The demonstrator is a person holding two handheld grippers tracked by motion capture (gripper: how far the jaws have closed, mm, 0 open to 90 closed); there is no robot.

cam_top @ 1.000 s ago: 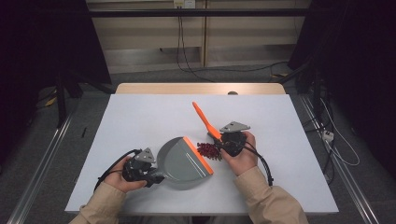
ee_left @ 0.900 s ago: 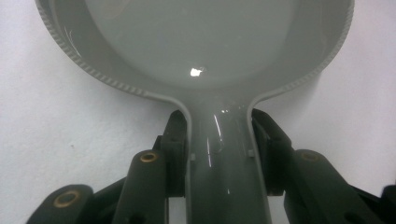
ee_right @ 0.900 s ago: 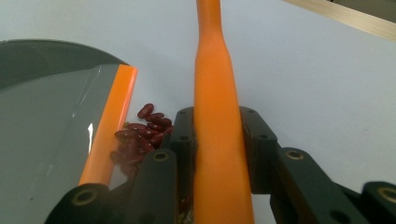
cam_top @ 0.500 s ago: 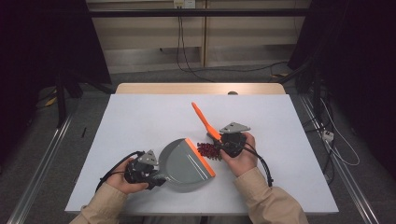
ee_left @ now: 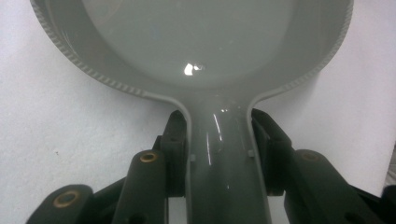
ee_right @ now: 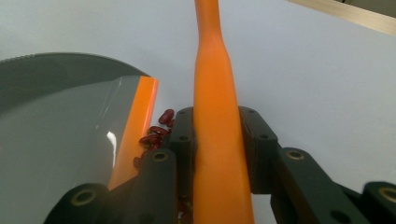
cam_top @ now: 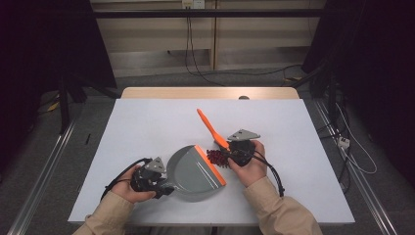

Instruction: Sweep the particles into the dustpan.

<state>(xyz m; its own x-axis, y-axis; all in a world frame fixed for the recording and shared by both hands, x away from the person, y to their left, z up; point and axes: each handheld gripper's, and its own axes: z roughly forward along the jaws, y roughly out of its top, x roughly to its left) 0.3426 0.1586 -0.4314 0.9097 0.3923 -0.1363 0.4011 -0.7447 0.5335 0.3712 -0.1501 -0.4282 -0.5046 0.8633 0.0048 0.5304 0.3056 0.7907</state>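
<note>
A grey dustpan (cam_top: 193,171) with an orange front lip (cam_top: 210,164) lies flat on the white table (cam_top: 147,122). My left gripper (cam_top: 164,187) is shut on the dustpan's handle (ee_left: 226,154), with a black pad on each side of it. An orange brush handle (cam_top: 210,128) slants up and away from my right gripper (cam_top: 234,152), which is shut on it; in the right gripper view that handle (ee_right: 217,116) runs between the jaws. A small heap of dark red beans (cam_top: 217,157) sits on the table between the lip and the right gripper. Beans (ee_right: 156,130) lie against the lip (ee_right: 135,126).
The white table stretches wide to the left, right and back of the dustpan. A wooden strip (cam_top: 210,93) edges the table's far side. Cables (cam_top: 271,171) trail from both grippers toward the near edge. Dark floor and rails flank the table.
</note>
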